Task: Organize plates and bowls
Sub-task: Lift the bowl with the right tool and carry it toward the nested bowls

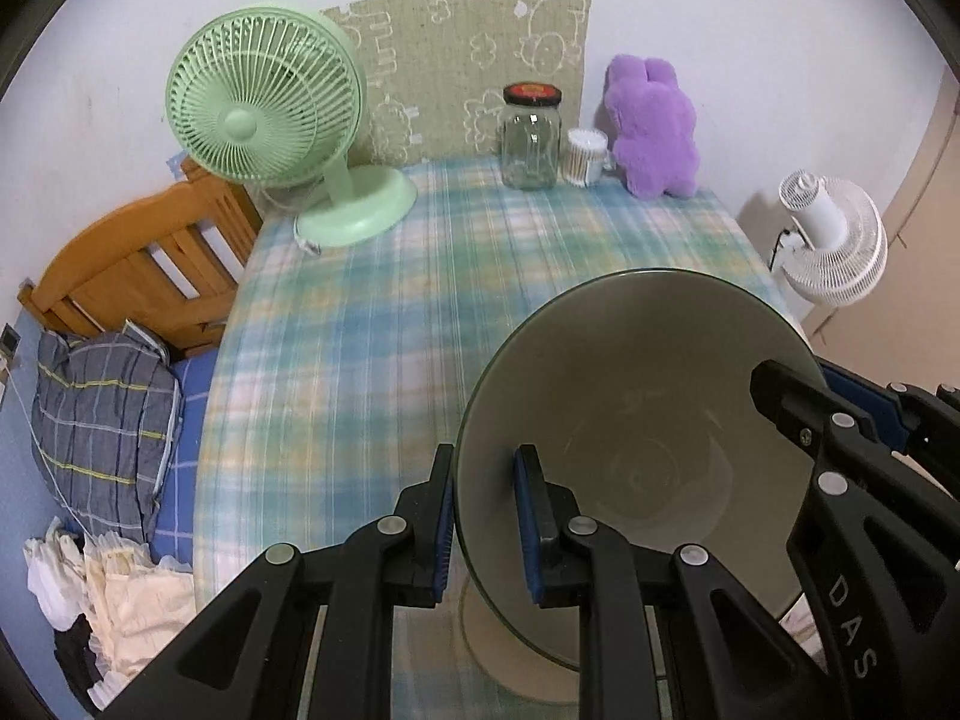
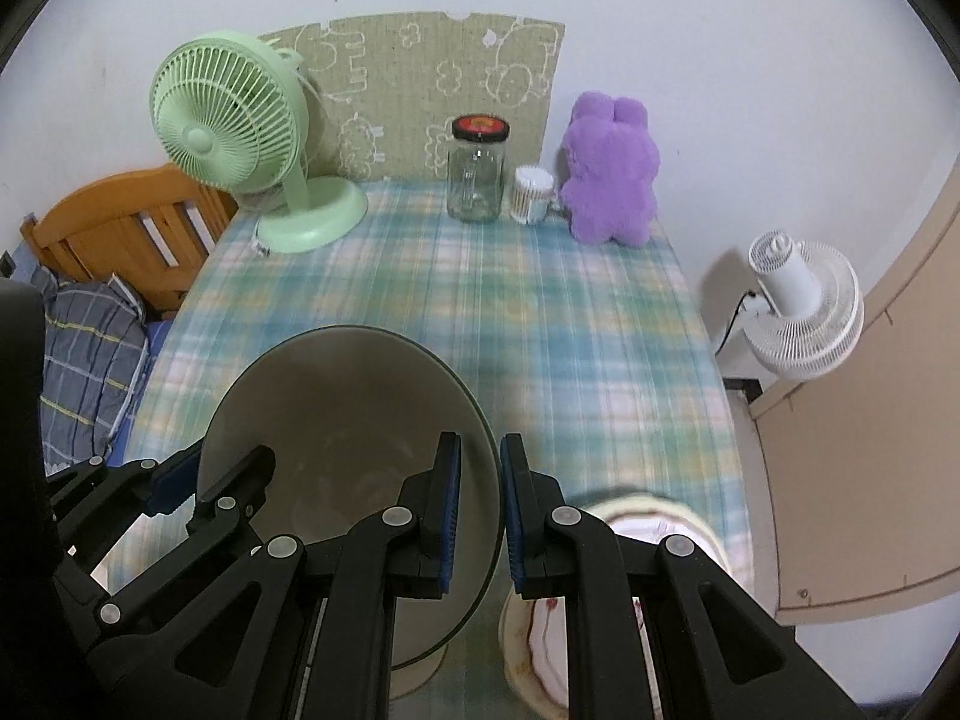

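Observation:
A large grey-beige bowl hangs above the checked tablecloth, held by both grippers. My left gripper is shut on the bowl's left rim, one blue pad inside and one outside. My right gripper is shut on the opposite rim in the same way. Each gripper also shows in the other's view: the right gripper and the left gripper. A cream dish with a pink pattern lies on the table under my right gripper, largely hidden by its fingers.
Along the table's far edge stand a green desk fan, a glass jar with a black lid, a cup of cotton swabs and a purple plush. A white fan stands right; a wooden bed frame left.

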Action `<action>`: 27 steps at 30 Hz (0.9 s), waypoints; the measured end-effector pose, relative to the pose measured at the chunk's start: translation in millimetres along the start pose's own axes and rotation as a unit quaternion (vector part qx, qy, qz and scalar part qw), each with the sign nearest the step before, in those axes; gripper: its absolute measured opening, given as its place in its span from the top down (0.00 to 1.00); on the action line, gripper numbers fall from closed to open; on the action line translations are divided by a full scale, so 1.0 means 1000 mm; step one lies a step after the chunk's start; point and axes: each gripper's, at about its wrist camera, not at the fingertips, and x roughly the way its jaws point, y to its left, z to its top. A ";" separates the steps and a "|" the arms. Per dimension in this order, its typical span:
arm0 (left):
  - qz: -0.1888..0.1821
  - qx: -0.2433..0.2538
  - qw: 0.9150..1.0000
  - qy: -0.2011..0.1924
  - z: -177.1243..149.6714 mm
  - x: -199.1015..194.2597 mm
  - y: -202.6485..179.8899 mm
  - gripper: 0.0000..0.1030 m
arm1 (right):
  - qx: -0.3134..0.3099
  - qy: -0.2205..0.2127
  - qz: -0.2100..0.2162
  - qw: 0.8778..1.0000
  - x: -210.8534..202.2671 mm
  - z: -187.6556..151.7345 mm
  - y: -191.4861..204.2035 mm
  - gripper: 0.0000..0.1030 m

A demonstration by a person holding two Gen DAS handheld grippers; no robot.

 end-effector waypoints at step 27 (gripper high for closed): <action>-0.012 0.021 0.997 0.067 -0.073 0.043 0.003 0.84 | 0.024 0.080 0.007 0.996 0.039 -0.082 0.019 0.84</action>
